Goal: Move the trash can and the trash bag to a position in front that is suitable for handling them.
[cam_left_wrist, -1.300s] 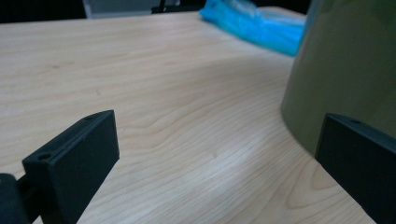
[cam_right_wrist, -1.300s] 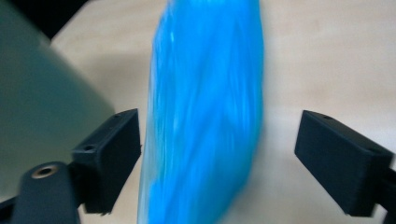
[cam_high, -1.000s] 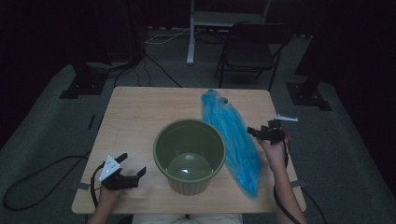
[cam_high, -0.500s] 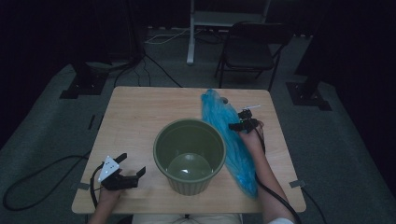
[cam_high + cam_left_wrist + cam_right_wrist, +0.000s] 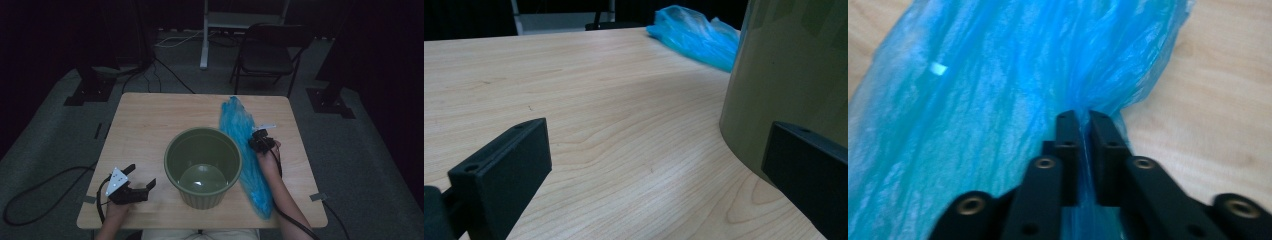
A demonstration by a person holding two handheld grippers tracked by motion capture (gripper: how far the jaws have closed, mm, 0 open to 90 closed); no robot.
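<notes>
Right gripper (image 5: 260, 141), jaws just closed, pinches a fold of the blue plastic bag (image 5: 246, 150) to lift it toward the green bucket (image 5: 202, 167) at frame center; left gripper (image 5: 136, 186), jaws spread, waits on the counter (image 5: 145, 125) at lower left.

— What is the blue plastic bag (image 5: 246, 150) looking like?
— Crinkled and see-through, it is lying stretched out long on the table (image 5: 150, 125), just beside the green bucket (image 5: 202, 165), a fold being pinched.

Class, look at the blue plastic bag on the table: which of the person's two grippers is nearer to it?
Right. The right gripper is shut on the blue plastic bag, pinching its film. The left gripper rests open at the table's near left corner, beyond the green bucket from the bag.
</notes>
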